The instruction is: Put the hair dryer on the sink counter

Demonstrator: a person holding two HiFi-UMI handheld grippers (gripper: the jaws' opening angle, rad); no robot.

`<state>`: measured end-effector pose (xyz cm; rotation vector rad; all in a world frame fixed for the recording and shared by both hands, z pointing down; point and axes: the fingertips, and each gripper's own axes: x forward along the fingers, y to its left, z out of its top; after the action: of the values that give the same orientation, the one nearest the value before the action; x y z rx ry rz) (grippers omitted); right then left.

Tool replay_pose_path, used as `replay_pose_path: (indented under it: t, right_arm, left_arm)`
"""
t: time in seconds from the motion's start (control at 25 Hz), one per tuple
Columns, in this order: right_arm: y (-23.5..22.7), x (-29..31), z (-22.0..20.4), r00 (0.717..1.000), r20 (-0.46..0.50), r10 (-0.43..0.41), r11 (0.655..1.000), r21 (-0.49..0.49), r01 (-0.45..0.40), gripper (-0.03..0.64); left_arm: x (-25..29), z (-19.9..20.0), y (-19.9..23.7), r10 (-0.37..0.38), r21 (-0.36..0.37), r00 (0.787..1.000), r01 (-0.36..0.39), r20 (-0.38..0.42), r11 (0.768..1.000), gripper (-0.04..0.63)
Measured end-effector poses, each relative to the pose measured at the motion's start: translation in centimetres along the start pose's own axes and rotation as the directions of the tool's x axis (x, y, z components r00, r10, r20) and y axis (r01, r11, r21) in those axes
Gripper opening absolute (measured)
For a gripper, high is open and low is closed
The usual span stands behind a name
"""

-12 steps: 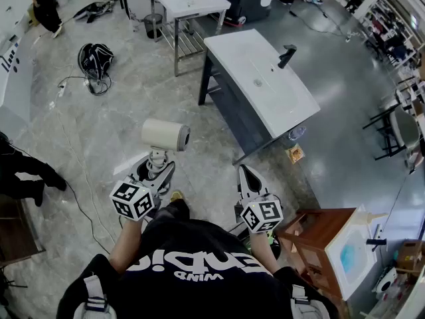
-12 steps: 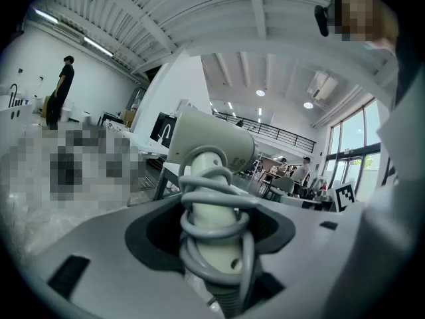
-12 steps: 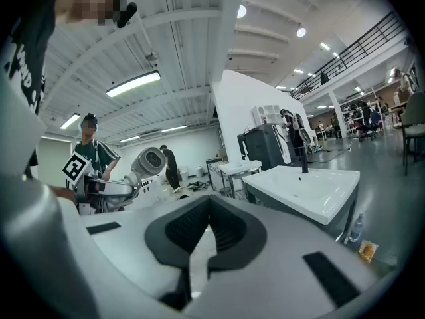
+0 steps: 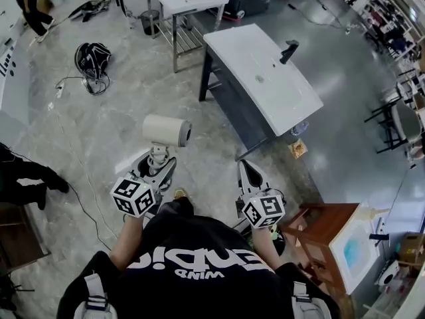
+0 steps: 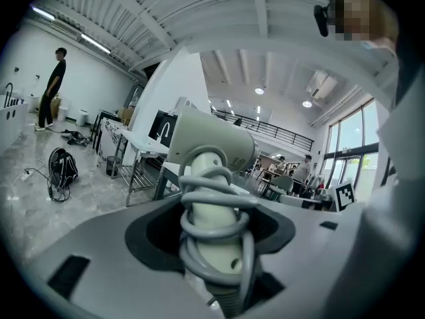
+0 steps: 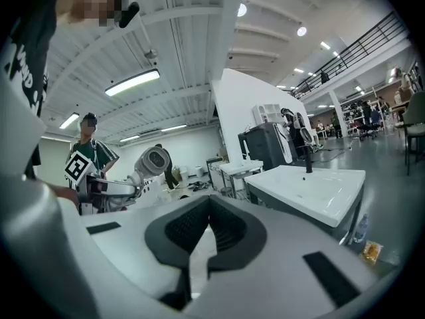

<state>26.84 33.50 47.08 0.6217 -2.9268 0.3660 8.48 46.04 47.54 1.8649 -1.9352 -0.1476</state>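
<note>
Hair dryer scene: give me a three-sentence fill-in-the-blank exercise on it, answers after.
The left gripper clamps the hair dryer by its ____. The right gripper holds ____. The faucet on the white sink counter is ____ in colour.
Answers: handle; nothing; black.

Black bag (image 4: 93, 57) lies on floor (image 4: 86, 131) near table (image 4: 179, 2)
</note>
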Motion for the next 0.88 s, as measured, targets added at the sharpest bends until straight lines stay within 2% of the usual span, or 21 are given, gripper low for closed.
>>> replay_pose_path:
  t: [0.2, 0.44, 0.88]
  right_arm:
    - [1.3, 2.5, 0.5, 1.0, 0.02, 0.024, 1.0, -0.009, -0.024, 0.018]
    - [1.4, 4.7, 1.5, 0.998, 0.056, -0.023, 1.0, 0.002, 0.023, 0.018]
    - [-0.2, 7.5, 1.5, 0.996, 0.031, -0.089, 0.996, -0.004, 0.09, 0.018]
  left_arm:
    - [0.8, 0.8, 2.0, -0.02, 0.014, 1.0, 0.02, -0.014, 1.0, 0.272]
    - [2.0, 2.3, 4.1, -0.066, 0.044, 0.998, 0.067, -0.023, 0.997, 0.272]
    - [5.2, 3.6, 6.8, -0.1, 0.021, 0.994, 0.101, -0.038, 0.995, 0.272]
